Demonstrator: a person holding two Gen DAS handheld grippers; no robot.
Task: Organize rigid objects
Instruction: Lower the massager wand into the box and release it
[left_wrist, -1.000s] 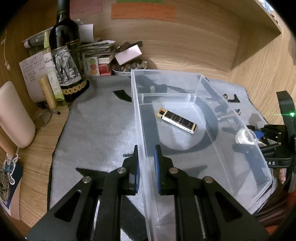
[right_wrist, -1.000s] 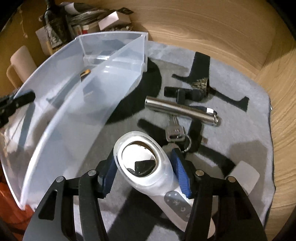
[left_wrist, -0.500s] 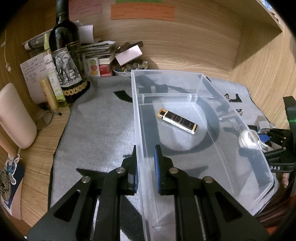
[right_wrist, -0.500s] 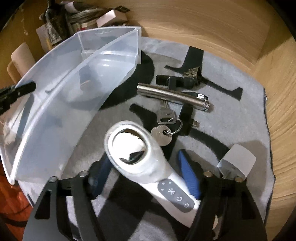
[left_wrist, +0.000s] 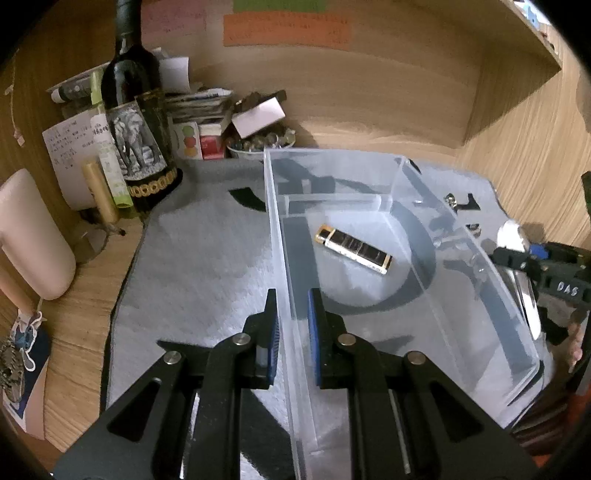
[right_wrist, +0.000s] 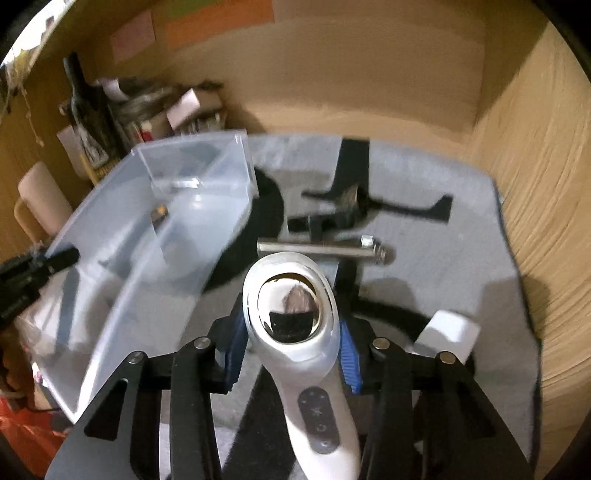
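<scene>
**White device gripped, clear bin steadied for the drop**

The grey mat (right_wrist: 461, 236) carries the clear bin (left_wrist: 458, 258), whose near wall is clamped between the narrow jaws of the left gripper (left_wrist: 291, 325). A black-and-gold lighter (left_wrist: 352, 249) already lies inside. The white handheld device (right_wrist: 295, 325) is held in the right gripper (right_wrist: 291, 343), whose jaws have just been closing onto its head. The device should be carried level over the rim and released low, so the bin is not tipped. The steel flashlight (right_wrist: 321, 249) remains on the mat.
</scene>
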